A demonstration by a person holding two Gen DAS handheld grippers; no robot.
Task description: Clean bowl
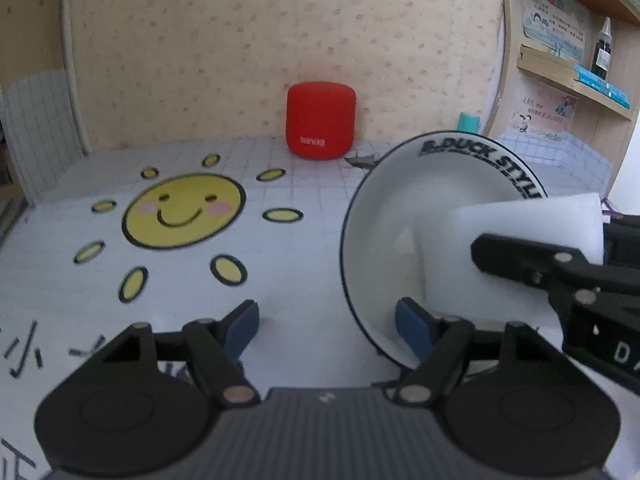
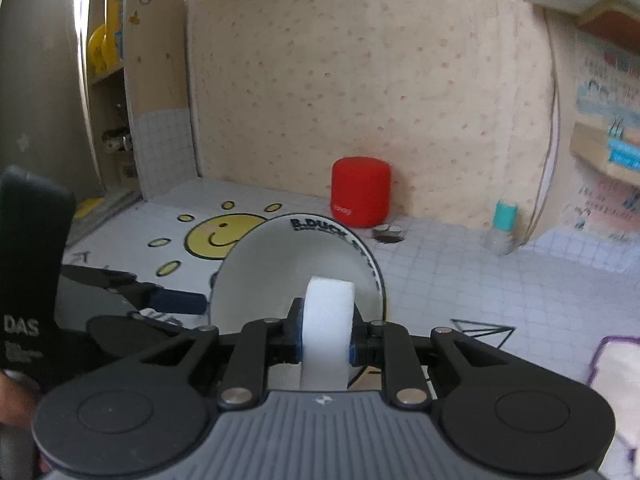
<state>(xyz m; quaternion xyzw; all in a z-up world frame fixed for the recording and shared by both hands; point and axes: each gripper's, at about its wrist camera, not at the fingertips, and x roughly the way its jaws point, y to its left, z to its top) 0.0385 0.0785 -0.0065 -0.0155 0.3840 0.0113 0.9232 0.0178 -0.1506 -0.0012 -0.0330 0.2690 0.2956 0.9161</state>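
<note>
Now wiping: the right gripper point(image 2: 324, 346) clamps a sponge point(image 2: 327, 320) inside the tilted bowl point(image 1: 404, 216). Left gripper point(image 1: 326, 330) spread, one finger point(image 1: 414, 334) touching the rim. Next, I judge, firm sweeping strokes.

1. The bowl point(image 1: 384, 236) sits tipped up on its edge on the table point(image 1: 304, 280), opening facing the right gripper point(image 2: 324, 346).
2. The left gripper point(image 1: 326, 330) is at the bowl's near rim, one finger inside the bowl, the other out to the left over the table.
3. The sponge point(image 2: 326, 328) is pinched between the right gripper's fingers, its far end reaching into the bowl.
4. Left of the bowl, the sun drawing point(image 1: 182, 216) lies flat on the table.
5. Behind the bowl, the speaker point(image 1: 320, 120) stands against the wall point(image 1: 280, 40).
6. Further right along the wall, a small bottle point(image 2: 502, 228) stands on the table.
7. Shelves point(image 1: 576, 76) hang on the right.
</note>
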